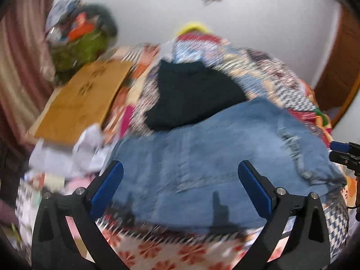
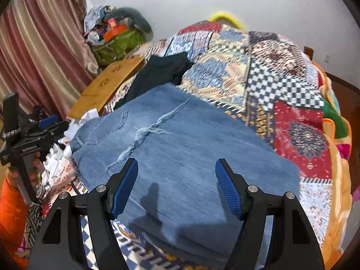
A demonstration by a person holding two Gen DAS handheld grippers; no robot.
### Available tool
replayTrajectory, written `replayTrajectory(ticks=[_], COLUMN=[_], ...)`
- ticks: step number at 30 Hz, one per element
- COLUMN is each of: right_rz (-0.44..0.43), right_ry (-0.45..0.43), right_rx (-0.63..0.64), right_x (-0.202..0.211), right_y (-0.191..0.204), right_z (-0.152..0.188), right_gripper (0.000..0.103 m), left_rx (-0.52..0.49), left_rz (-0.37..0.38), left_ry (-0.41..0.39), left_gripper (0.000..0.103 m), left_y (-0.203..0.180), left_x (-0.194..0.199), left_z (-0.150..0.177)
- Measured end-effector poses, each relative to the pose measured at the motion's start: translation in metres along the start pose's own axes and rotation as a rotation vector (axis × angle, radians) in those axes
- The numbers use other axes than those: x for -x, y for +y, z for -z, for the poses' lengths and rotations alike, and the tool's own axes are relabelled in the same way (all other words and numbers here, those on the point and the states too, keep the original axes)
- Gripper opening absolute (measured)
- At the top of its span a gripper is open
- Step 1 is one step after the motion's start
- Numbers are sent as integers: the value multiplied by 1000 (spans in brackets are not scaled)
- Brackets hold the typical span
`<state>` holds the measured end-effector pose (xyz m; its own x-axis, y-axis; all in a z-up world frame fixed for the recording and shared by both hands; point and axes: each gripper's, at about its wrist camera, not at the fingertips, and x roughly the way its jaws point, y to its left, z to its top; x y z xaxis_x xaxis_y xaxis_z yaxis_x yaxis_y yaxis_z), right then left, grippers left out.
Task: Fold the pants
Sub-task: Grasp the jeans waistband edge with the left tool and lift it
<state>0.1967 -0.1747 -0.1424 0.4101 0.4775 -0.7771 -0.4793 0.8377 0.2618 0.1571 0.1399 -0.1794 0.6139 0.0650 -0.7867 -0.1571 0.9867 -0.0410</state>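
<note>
- Hovering above the denim, the right gripper (image 2: 176, 186) had its blue pads spread wide with nothing between them; only its shadow fell on the cloth.
- The left gripper (image 1: 180, 189) was likewise spread and empty, hanging over the near part of the same garment; its view was heavily smeared, so fine detail was not readable.
- The jeans (image 2: 180, 139) lay folded into a broad block near the front edge of the bed, frayed rips running across the upper layer, the pocket end toward the bed's left edge.
- A dark garment (image 2: 157, 72) lay just behind the jeans, touching or slightly tucked under their far edge; which, I could not tell.
- A patchwork quilt (image 2: 281, 90) covered the bed beneath both pieces, and a cardboard sheet (image 2: 108, 85) sat at the left edge.
- The fold looked largely made, though whether another fold was wanted could not be judged.
- Risks, as I judged them: a pad coming down near the rips could snag the loose threads and drag the top layer askew.
- A pinch too deep could catch the quilt along with the denim and pull the block open.
- The stack sat close to the front edge, so a careless tug toward it could slide the jeans off.
</note>
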Motion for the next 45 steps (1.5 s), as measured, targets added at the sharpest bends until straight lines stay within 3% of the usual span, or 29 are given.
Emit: replayTrajectory(ticks=[5, 8, 11, 19, 26, 29, 31, 32, 33, 36, 41, 45], right_rz=[18, 70, 66, 71, 68, 70, 72, 72, 72, 65, 63, 62], right_ry=[118, 113, 125, 124, 121, 117, 115, 114, 114, 113, 113, 108], right_rx=[38, 94, 81, 75, 72, 69, 65, 63, 62, 58, 57, 54], right_x=[-36, -39, -40, -41, -42, -43, -43, -44, -43, -43, -44, -43], right_y=[9, 18, 15, 18, 18, 18, 17, 17, 16, 15, 14, 15], right_z=[7, 10, 8, 7, 7, 6, 6, 6, 6, 6, 6, 6], right_gripper=[68, 71, 72, 72, 73, 74, 74, 74, 74, 74, 74, 74], left_rx=[159, 240, 339, 597, 610, 578, 550, 537, 528, 497, 479, 513], left_rz=[62, 77, 184, 460, 487, 451, 393, 358, 339, 311, 374, 392], left_ry=[164, 251, 342, 429, 443, 406, 357, 337, 312, 230, 300, 287], left_gripper=[103, 103, 103, 100, 98, 77, 57, 43, 38, 37, 53, 52], left_y=[47, 60, 68, 87, 83, 82, 82, 82, 82, 76, 74, 87], left_x=[-25, -43, -63, -98, -123, -123, -121, -119, -116, -105, -134, -152], left_z=[29, 48, 65, 72, 56, 48, 42, 41, 38, 34, 35, 24])
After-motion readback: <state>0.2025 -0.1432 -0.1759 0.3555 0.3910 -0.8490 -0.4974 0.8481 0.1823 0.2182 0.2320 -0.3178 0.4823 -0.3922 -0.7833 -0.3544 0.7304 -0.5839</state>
